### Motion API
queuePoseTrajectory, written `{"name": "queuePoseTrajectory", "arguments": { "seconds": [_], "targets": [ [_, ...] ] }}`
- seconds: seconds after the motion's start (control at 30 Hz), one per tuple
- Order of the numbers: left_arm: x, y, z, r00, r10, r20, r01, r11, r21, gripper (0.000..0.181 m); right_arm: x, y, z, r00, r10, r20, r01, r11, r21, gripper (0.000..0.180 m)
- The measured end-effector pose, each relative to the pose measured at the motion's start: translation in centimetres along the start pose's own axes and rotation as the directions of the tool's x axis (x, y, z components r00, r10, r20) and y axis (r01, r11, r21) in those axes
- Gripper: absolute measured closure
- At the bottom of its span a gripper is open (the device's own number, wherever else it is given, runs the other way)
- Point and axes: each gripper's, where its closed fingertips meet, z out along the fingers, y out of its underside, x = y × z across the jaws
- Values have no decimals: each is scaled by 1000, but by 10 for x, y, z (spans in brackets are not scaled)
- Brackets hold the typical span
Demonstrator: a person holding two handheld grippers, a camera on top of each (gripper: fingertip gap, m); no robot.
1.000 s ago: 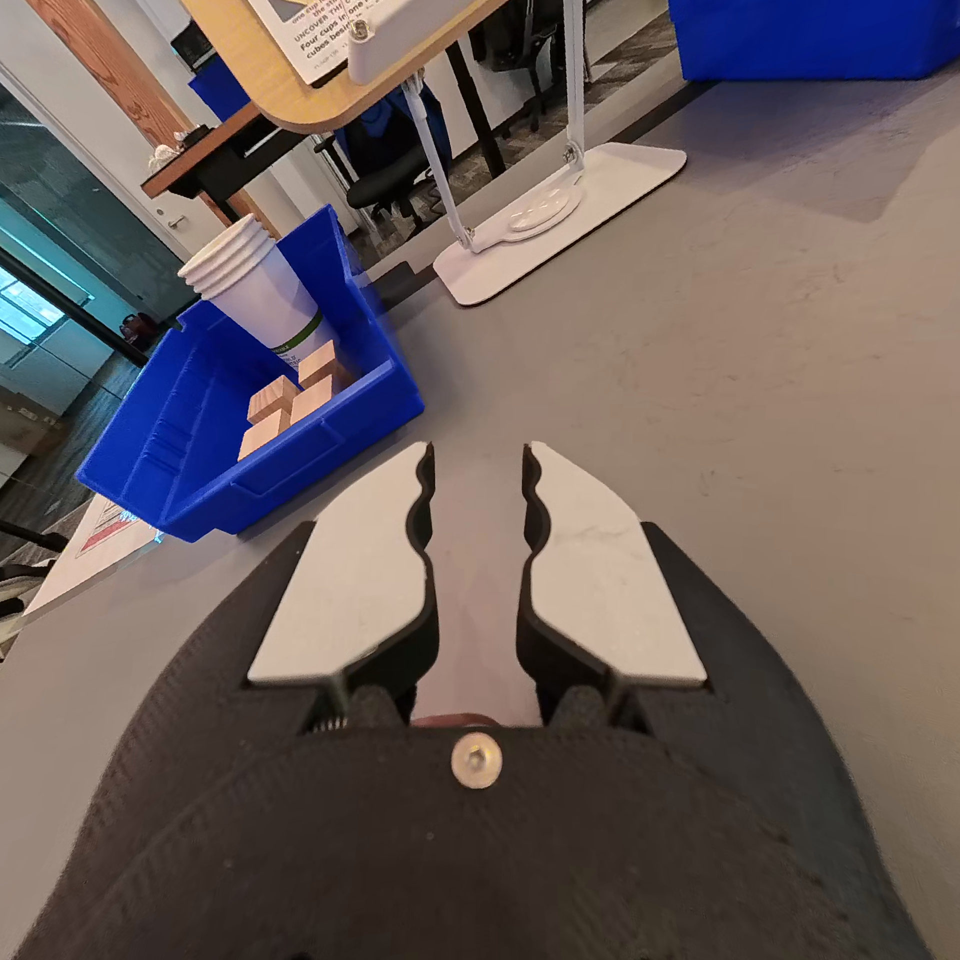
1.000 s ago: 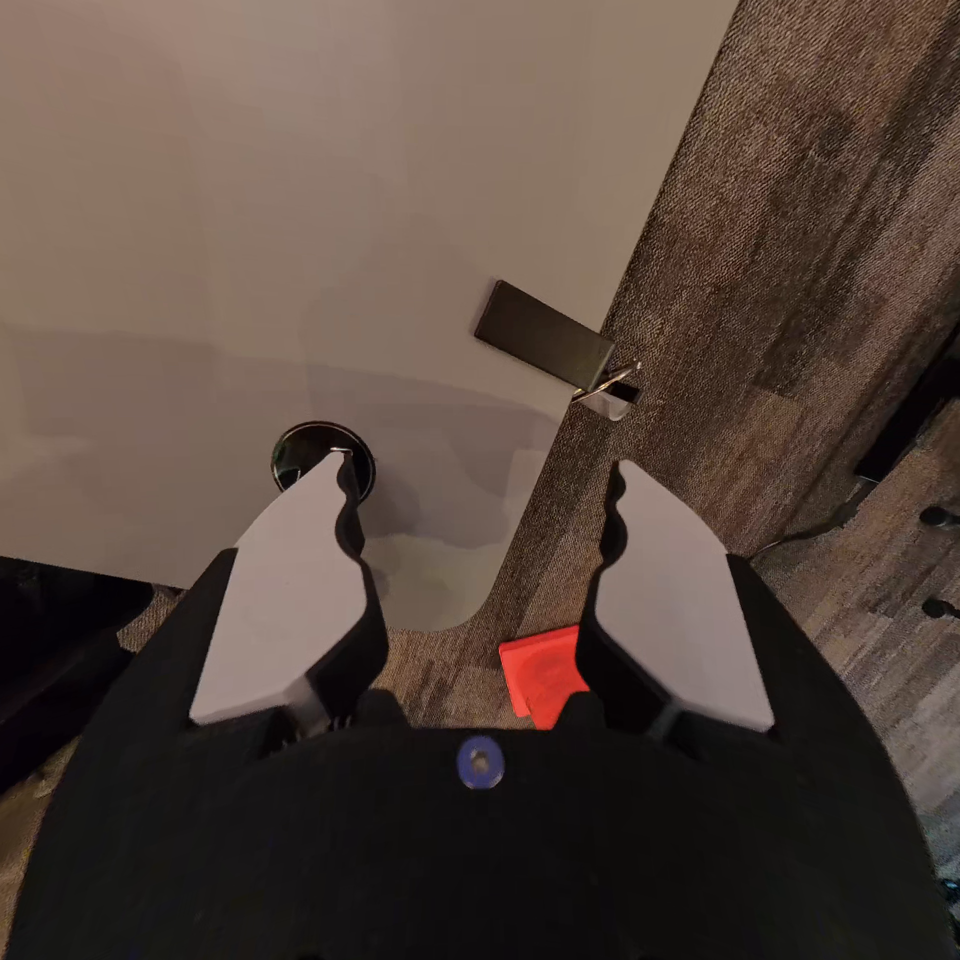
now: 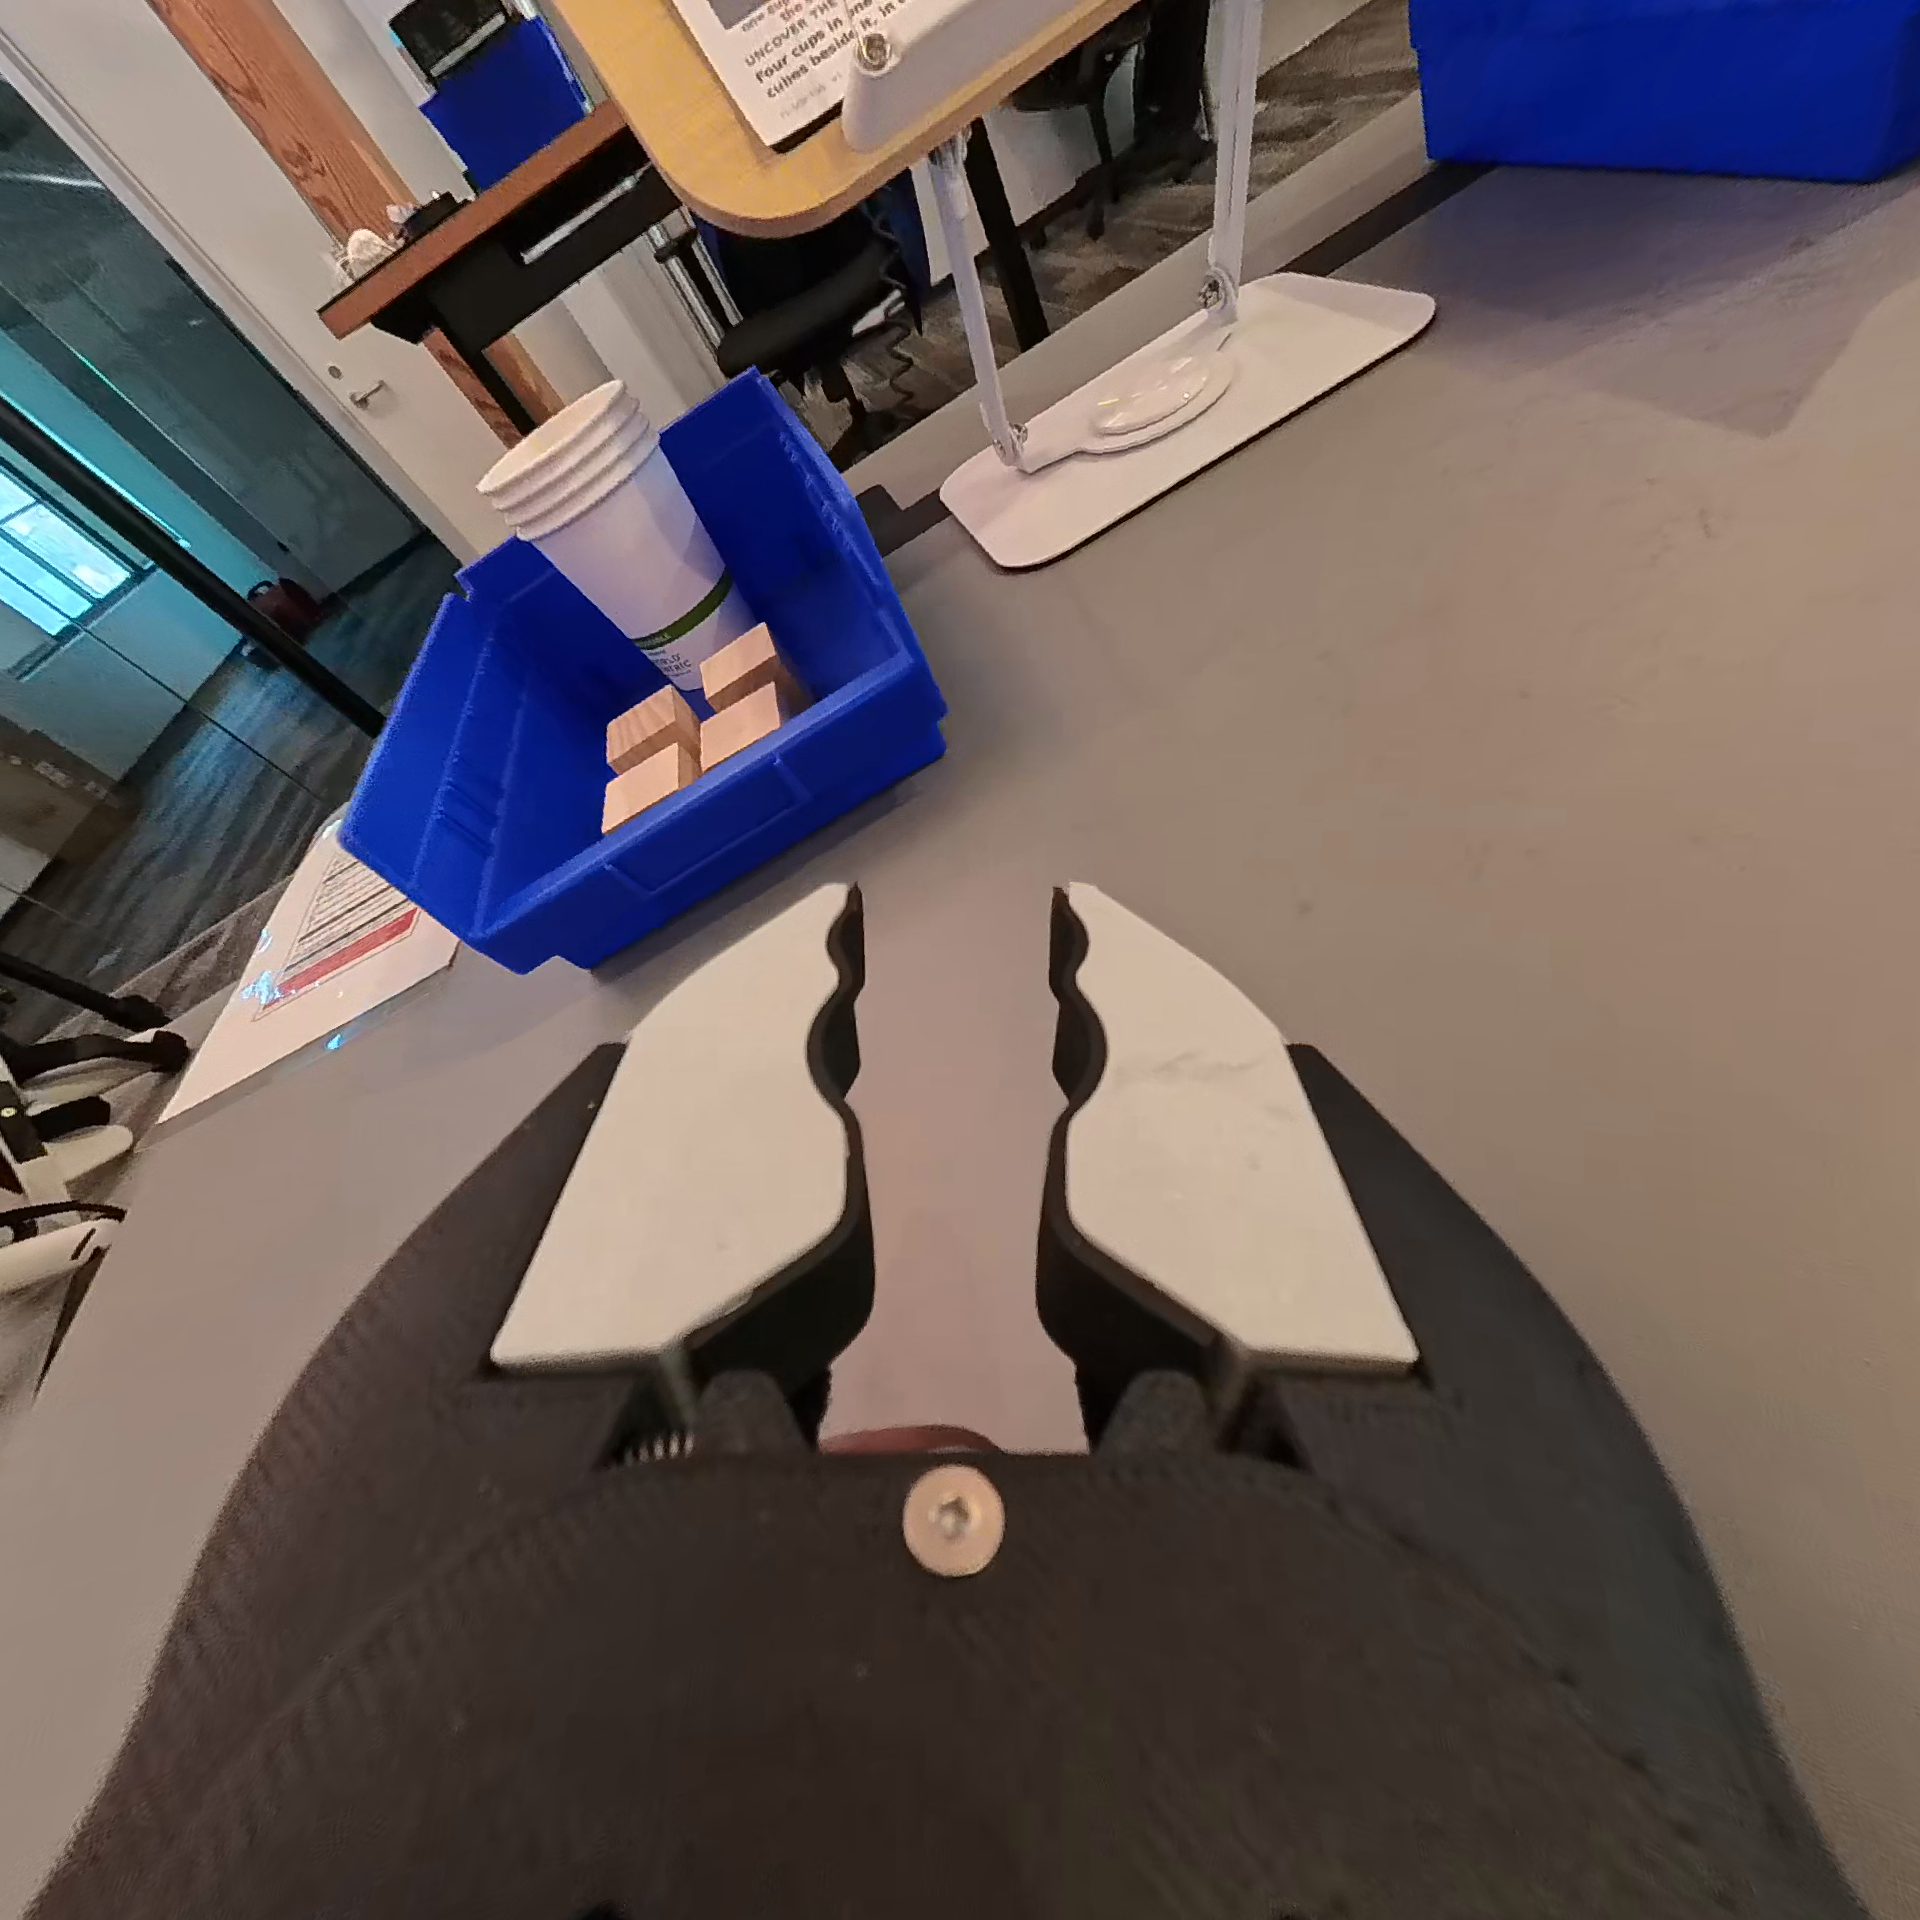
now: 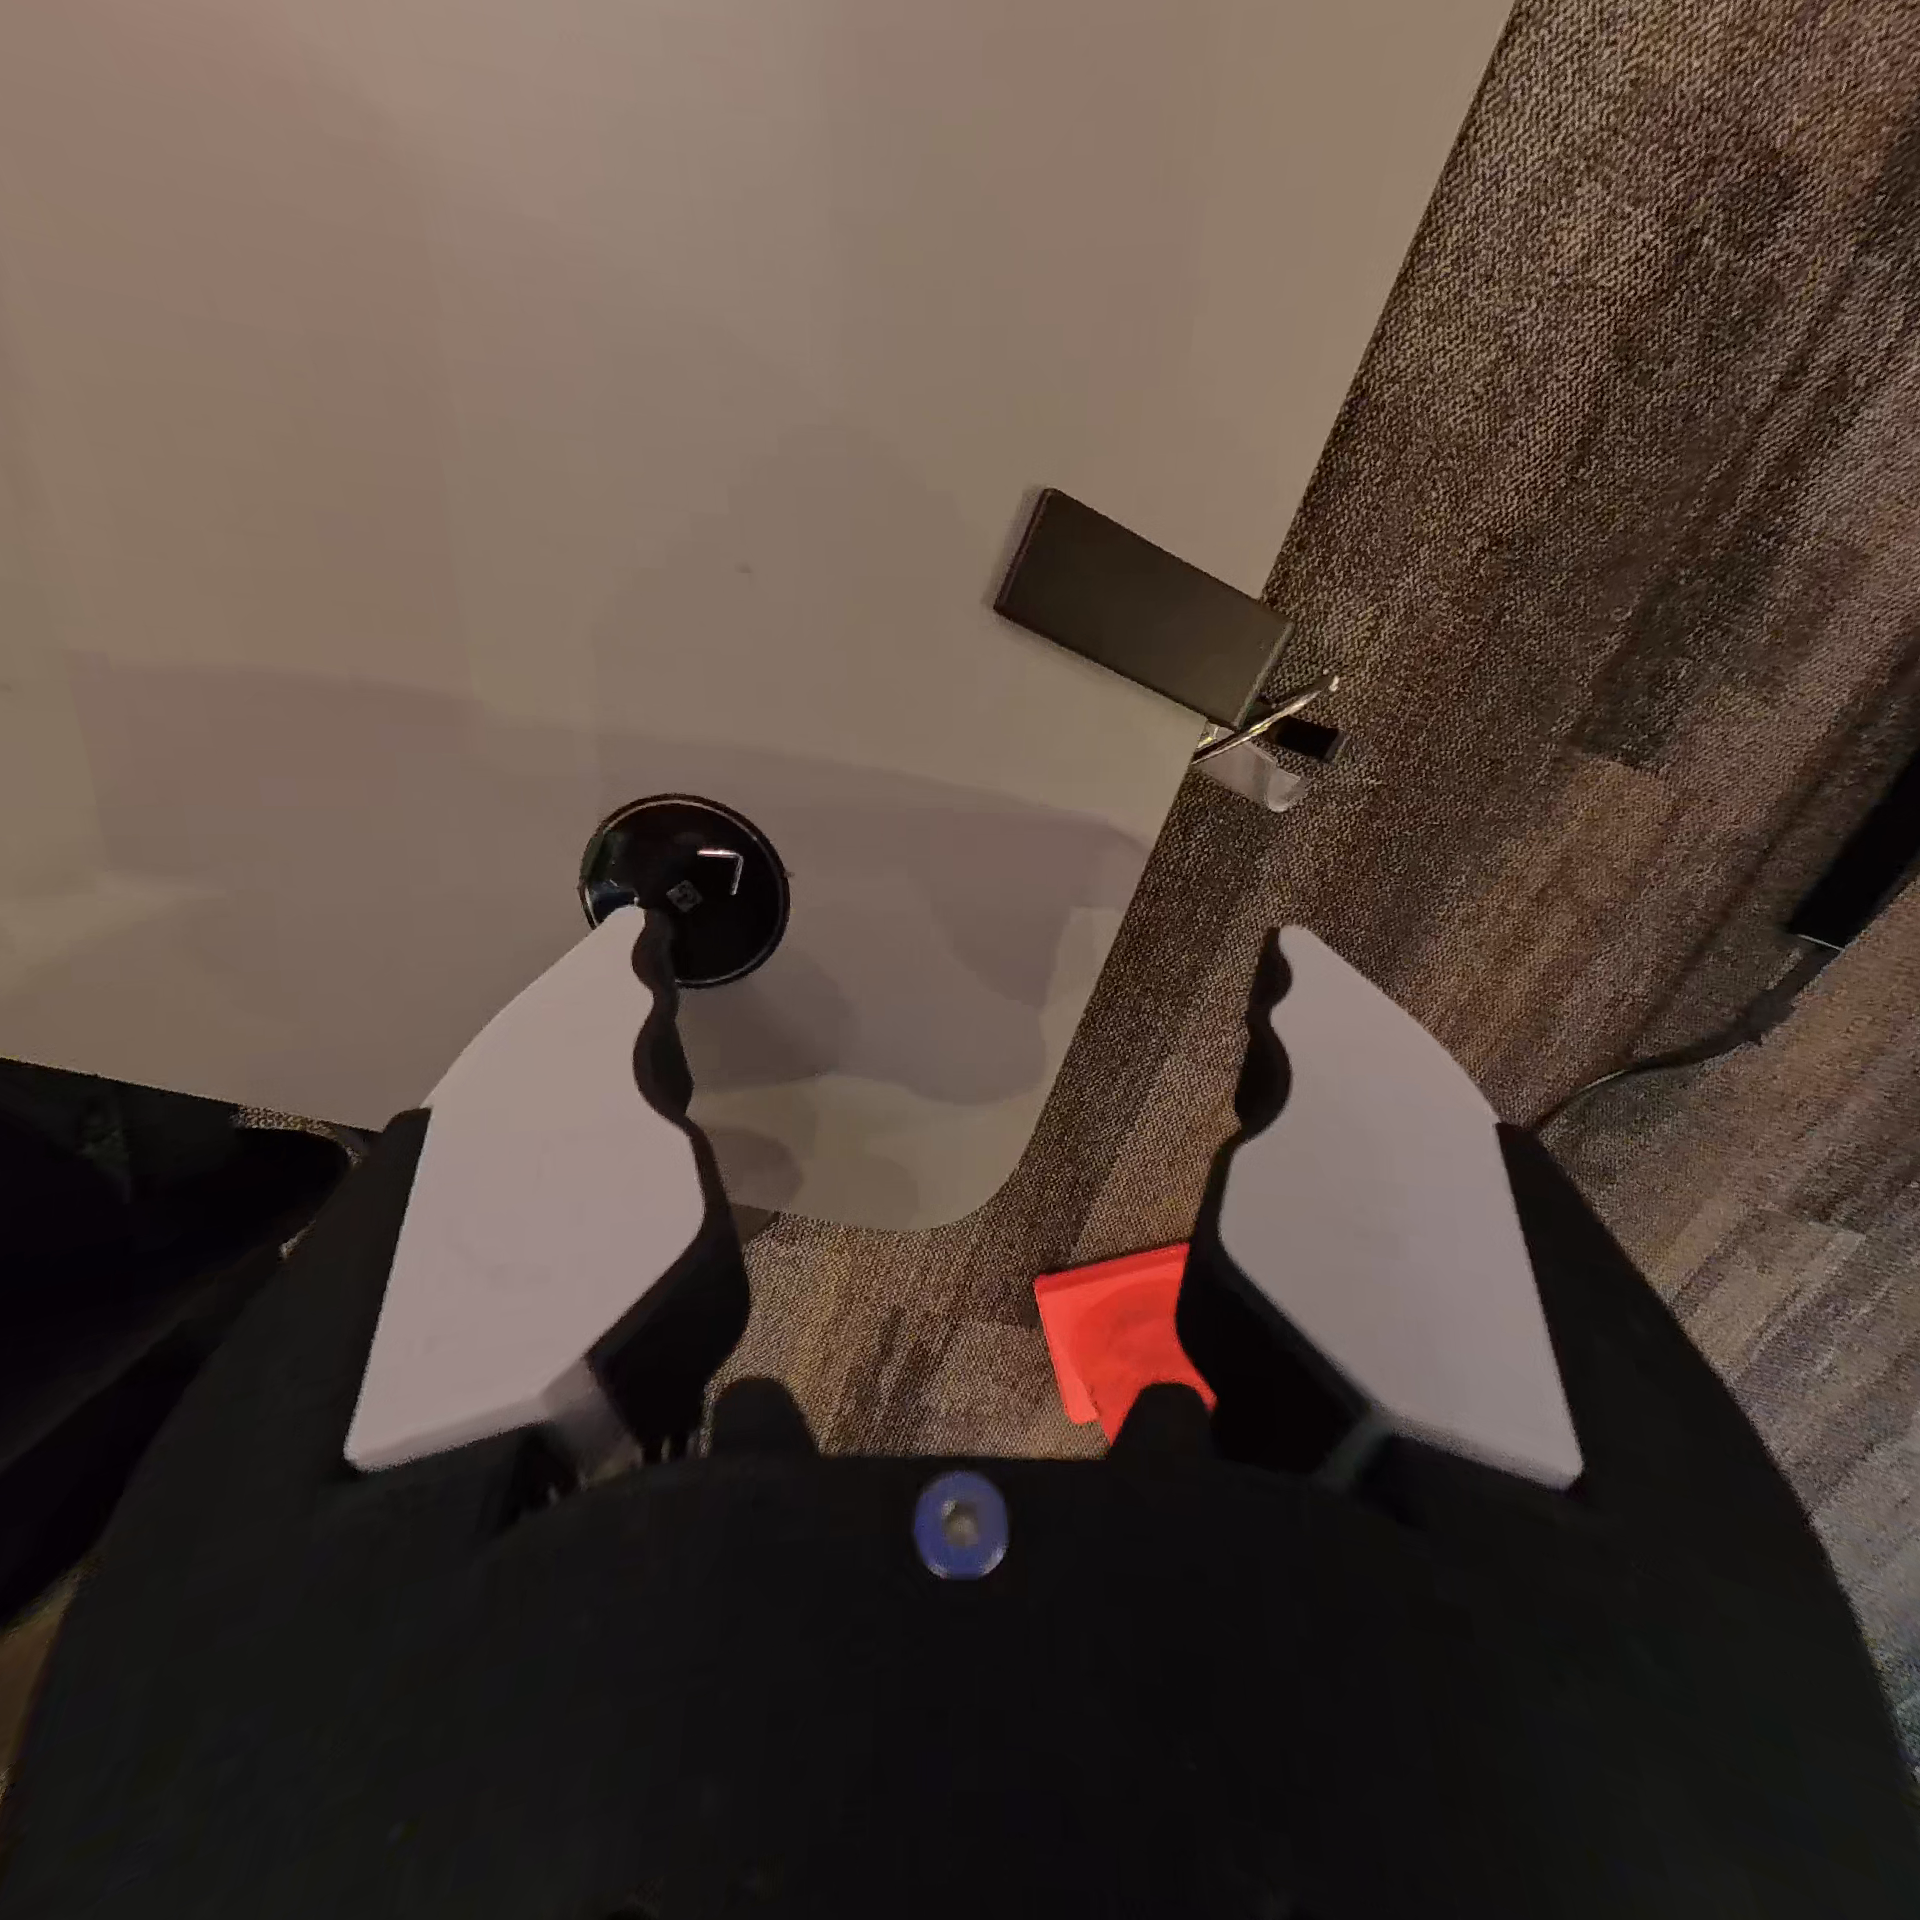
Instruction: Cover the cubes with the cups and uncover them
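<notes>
Cups (image 3: 613, 540), nested in one stack, stand with wooden cubes (image 3: 691, 748) inside blue bin (image 3: 665, 862) on grey table (image 3: 1455, 831); my left gripper (image 3: 954, 914) partly open, empty; right gripper (image 4: 956, 935) wide open, empty

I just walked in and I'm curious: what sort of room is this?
Probably an office or lab workspace: a grey desk holding a white desk lamp, a black office chair by other desks behind, and grey carpet tiles on the floor.
</notes>
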Motion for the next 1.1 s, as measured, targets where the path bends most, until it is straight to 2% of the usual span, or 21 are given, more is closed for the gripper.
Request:
{"name": "queuePoseTrajectory", "arguments": {
  "seconds": [0.3, 0.5, 0.7, 1.1],
  "targets": [
    [14, 4, 4, 1000, -4, -29, 4, 1000, -9, 147, -3, 2, -1, 1000, -1, 2, 1, 998, -64, 77],
    [14, 8, 2, 999, -8, -38, 8, 1000, -4, 147, -9, -2, -7, 998, -51, -34, 48, 996, -80, 91],
    [3, 8, -4, 1000, -3, -20, 4, 1000, 8, 147, -3, -4, -12, 995, -64, -79, 55, 993, -104, 79],
    [-21, 13, -8, 999, -20, 34, 20, 1000, -8, 147, -4, -6, -25, 996, -65, -67, 58, 993, -106, 83]
  ]
}}
